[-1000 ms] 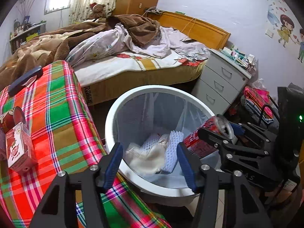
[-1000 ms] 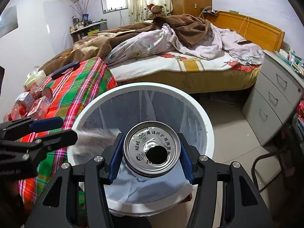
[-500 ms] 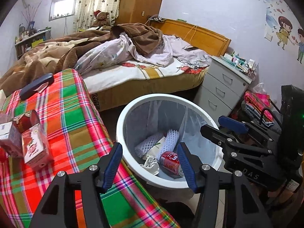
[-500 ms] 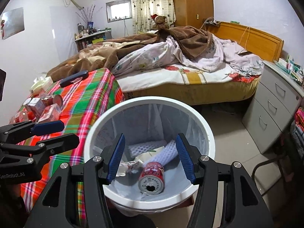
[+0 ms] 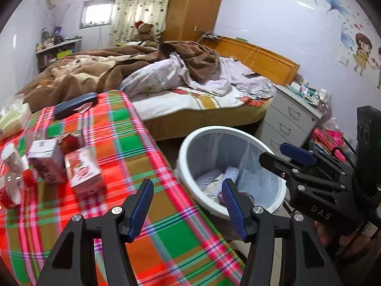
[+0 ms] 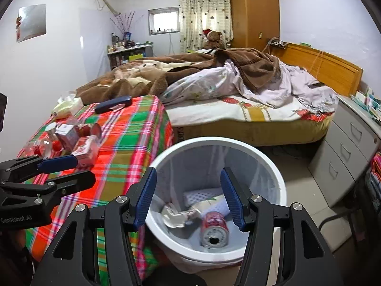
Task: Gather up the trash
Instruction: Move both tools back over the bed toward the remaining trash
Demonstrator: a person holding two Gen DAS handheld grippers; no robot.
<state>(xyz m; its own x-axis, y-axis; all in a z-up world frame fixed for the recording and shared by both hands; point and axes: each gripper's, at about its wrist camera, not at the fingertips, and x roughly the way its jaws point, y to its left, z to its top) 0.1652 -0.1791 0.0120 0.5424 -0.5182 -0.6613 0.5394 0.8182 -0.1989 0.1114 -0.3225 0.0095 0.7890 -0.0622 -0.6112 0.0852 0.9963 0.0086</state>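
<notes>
Through the left wrist camera I saw my left gripper (image 5: 187, 201) released and holding nothing above the plaid table (image 5: 133, 147), cartons (image 5: 82, 171) at ten o'clock and the bin (image 5: 271, 186) at two o'clock. Through the right wrist camera my right gripper (image 6: 188, 195) was spread and holding nothing over the bin (image 6: 281, 190), the can (image 6: 214, 228) lying inside at five o'clock beside crumpled foil (image 6: 176, 217).
</notes>
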